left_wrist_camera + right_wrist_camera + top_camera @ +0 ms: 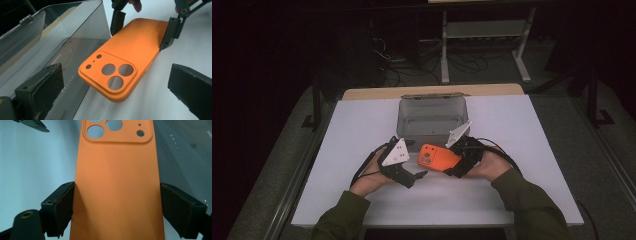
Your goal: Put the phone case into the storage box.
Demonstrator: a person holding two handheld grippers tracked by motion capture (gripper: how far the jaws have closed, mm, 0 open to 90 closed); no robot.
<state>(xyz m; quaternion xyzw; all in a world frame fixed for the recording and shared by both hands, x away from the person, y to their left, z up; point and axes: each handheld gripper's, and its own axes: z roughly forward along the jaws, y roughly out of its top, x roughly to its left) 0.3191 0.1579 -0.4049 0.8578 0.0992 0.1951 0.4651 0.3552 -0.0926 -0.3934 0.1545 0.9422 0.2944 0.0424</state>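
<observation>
We hold the orange phone case point(438, 157) up off the bench point(352, 125) with our right gripper point(457, 162), its jaws squeezing the case's two long sides. It is in front of the clear box point(432, 117), not inside yet. Our left gripper point(417, 176) waits beside it, jaws apart and holding nothing, so we think the putting-in part is still left.

No readable text, label, brand, number or sign found in any view. Orange phone case point(125, 62) back checked in both gripper views: plain surface, camera cut-outs, no logo or print. Clear box point(432, 117) walls: no sticker or marking made out. White table point(362, 130): unmarked. Grey plates on grippers: holes seen, no lettering legible.
</observation>
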